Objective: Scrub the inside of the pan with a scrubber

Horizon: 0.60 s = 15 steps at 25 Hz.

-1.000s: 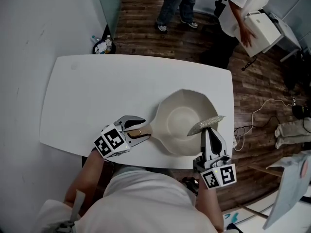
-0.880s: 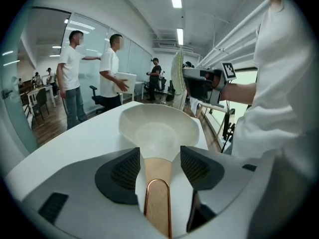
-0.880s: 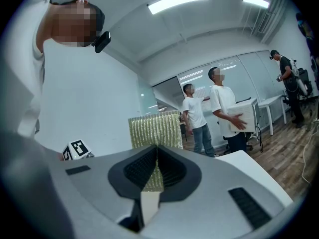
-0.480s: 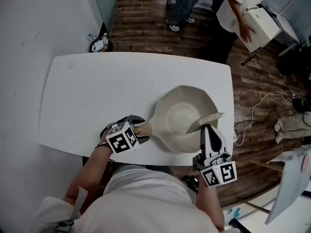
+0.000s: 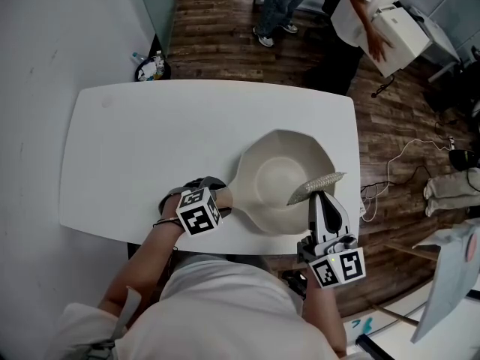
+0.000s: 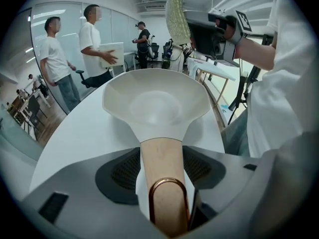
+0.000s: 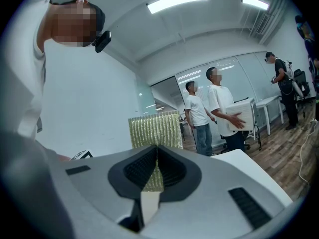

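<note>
A cream pan (image 5: 285, 182) sits on the white table (image 5: 150, 148) near its front right corner, its tan handle (image 5: 226, 198) pointing left. My left gripper (image 5: 215, 195) is over that handle, marker cube up. The handle (image 6: 160, 158) and its copper ring lie between the jaws, which stand open with narrow gaps either side. The pan bowl (image 6: 154, 101) is straight ahead. My right gripper (image 5: 321, 199) is shut on a gold mesh scrubber (image 5: 317, 187), held above the pan's right rim. The scrubber (image 7: 154, 129) sticks up from the closed pads (image 7: 172, 171).
The table's front edge (image 5: 225, 250) runs just under both grippers and against my body. Two people (image 5: 360, 21) stand on the wood floor beyond the table's far right; one carries a white box. Cables and cloth (image 5: 450, 193) lie on the floor to the right.
My left gripper has rolled so its marker cube now faces up, and it sits closer over the pan handle. The right gripper and the scrubber have stayed put.
</note>
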### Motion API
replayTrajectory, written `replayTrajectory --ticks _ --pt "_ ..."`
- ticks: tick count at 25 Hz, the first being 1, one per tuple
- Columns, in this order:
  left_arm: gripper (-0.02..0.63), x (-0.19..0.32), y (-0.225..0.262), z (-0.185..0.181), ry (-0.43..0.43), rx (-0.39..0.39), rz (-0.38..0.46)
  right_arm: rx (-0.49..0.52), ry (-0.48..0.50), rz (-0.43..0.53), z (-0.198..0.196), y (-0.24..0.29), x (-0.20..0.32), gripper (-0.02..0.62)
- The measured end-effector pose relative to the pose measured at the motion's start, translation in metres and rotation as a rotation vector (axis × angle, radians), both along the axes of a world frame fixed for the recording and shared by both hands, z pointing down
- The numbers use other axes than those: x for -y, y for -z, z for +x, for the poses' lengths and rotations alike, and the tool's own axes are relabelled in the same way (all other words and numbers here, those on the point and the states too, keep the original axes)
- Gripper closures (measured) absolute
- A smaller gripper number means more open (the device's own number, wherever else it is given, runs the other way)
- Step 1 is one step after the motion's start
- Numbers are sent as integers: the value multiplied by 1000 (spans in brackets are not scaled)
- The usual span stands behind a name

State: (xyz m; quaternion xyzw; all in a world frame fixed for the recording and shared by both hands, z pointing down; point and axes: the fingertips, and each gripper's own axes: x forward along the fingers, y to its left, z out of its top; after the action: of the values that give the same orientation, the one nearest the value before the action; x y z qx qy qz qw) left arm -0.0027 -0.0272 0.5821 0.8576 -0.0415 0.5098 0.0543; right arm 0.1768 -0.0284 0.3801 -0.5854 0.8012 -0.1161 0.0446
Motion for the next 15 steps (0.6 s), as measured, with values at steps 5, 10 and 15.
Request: replayTrajectory --ticks 5,10,15 --pt "341 2 -2 2 -12 11 15 3 5 -8 -1 -2 2 571" --pt "345 0 -2 3 -12 14 20 -3 13 -19 4 -7 3 571" --pt "345 -1 -3 3 -11 18 23 -16 24 -43 6 -21 9 571"
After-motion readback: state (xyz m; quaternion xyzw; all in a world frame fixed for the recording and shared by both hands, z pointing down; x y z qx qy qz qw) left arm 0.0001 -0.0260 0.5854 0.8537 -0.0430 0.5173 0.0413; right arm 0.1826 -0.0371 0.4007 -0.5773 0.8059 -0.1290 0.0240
